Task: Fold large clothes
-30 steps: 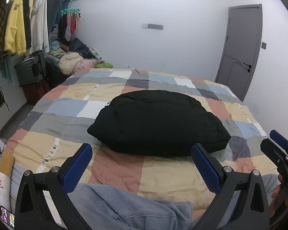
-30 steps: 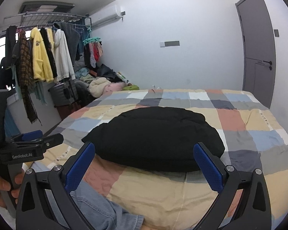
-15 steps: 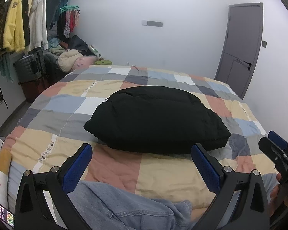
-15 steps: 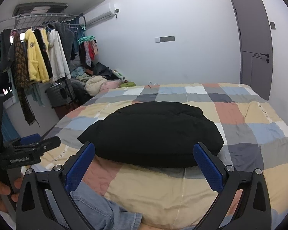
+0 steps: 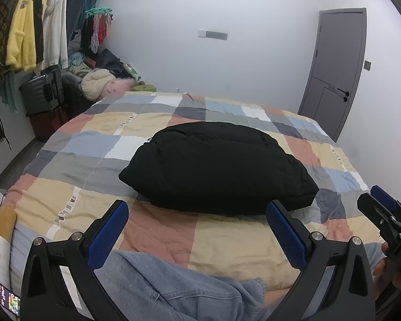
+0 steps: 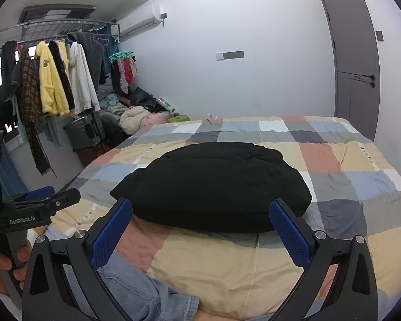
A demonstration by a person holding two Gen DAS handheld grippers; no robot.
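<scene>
black folded garment [image 5: 216,171] sits as a puffy bundle in the middle of the frame in the left wrist view, lying on the patchwork bedspread [image 5: 74,195] of tan, blue, grey, salmon and white squares. in the right wrist view the same garment [image 6: 214,184] fills the centre, its near edge just above the blue pads.

left gripper [image 5: 197,227] spans the lower part of its own frame, released, both blue pads [image 5: 108,231] spread wide with nothing between them; they hang over the near edge of the bedspread, apart from the garment. right gripper [image 6: 200,227] is likewise released, its blue pads [image 6: 287,234] wide apart and holding nothing, the garment's near edge showing between and above them.

light blue denim garment [image 5: 168,286] lies crumpled at the bottom of the left wrist frame, on the near edge of the bed below the left gripper. it also shows at the lower left of the right wrist frame [image 6: 136,291].

right gripper appears at the right edge of the left wrist view [image 5: 387,214], and left gripper at the left edge of the right wrist view [image 6: 40,200], with a hand [image 6: 2,267] around its handle.

clothes rack [image 6: 48,80] with hanging yellow, white and dark clothes stands at the upper left. grey door [image 5: 334,72] is at the upper right, and an air conditioner [image 6: 139,20] sits high on the wall.
</scene>
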